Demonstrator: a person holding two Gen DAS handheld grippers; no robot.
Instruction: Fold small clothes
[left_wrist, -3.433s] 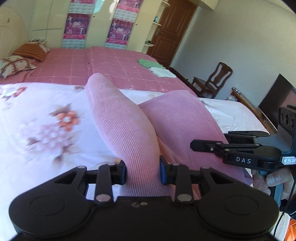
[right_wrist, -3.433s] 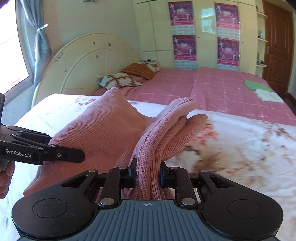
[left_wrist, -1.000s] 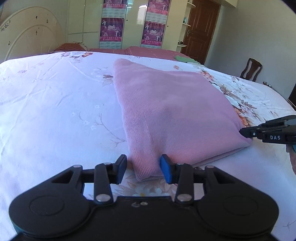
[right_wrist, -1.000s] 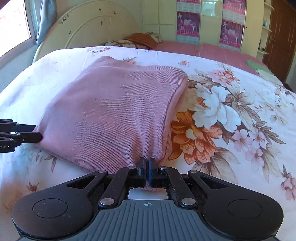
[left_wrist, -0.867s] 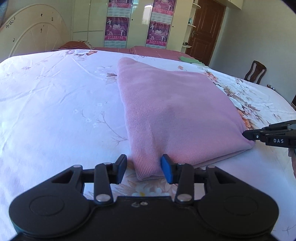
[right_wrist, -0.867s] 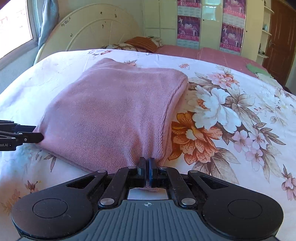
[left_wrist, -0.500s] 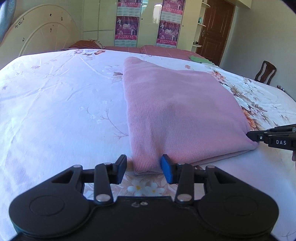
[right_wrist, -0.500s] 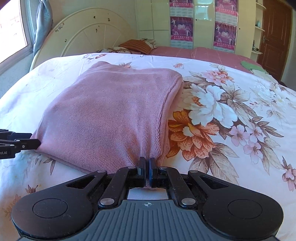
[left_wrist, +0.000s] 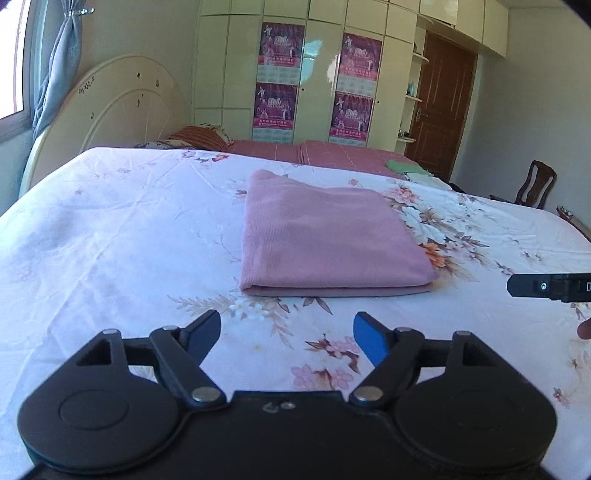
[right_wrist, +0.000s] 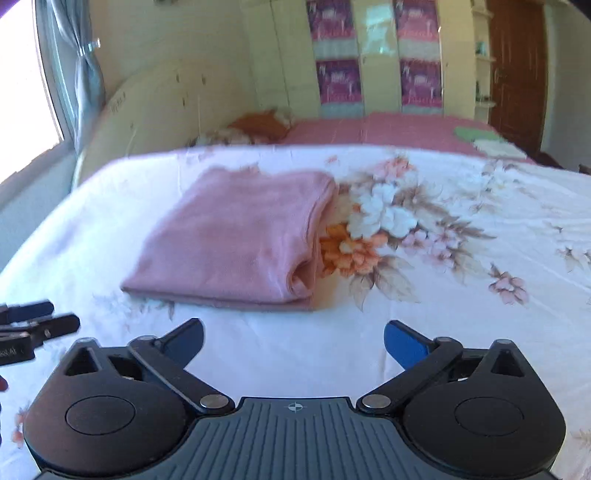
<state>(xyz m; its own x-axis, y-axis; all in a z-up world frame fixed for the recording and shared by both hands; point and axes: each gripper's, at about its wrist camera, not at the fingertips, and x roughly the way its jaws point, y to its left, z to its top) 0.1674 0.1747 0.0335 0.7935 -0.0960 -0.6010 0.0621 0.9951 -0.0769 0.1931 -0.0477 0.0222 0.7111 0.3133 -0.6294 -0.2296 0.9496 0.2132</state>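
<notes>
The pink knit garment (left_wrist: 325, 236) lay folded into a neat, flat rectangle on the bed (left_wrist: 110, 236), about in the middle of it and well away from the near edge. I think it lay there because the fold was done and it had just been let go.

The left claw (left_wrist: 287, 334) was spread wide. Its jaws had just been opening, and nothing was between them, only the sheet below. The right claw (right_wrist: 293, 341) was spread wide too. Its jaws had also just been opening, and they held nothing. Both claws sat just short of the garment's near edge, not touching it. I think they stayed apart from it so the fold would not get pulled out of shape.

The garment looked soft, with thin ribbed lines running along it. Its near edge was thick, with layers stacked one on top of another. At its near right corner the layers curled into a little roll. That corner might spring open, as soft knit does.

The bed sheet was white, thin and a bit wrinkled, with big flowers in orange, pink and white (right_wrist: 373, 229) just beside the garment's right edge. The right wrist view was blurry, so small things there were hard to tell.
</notes>
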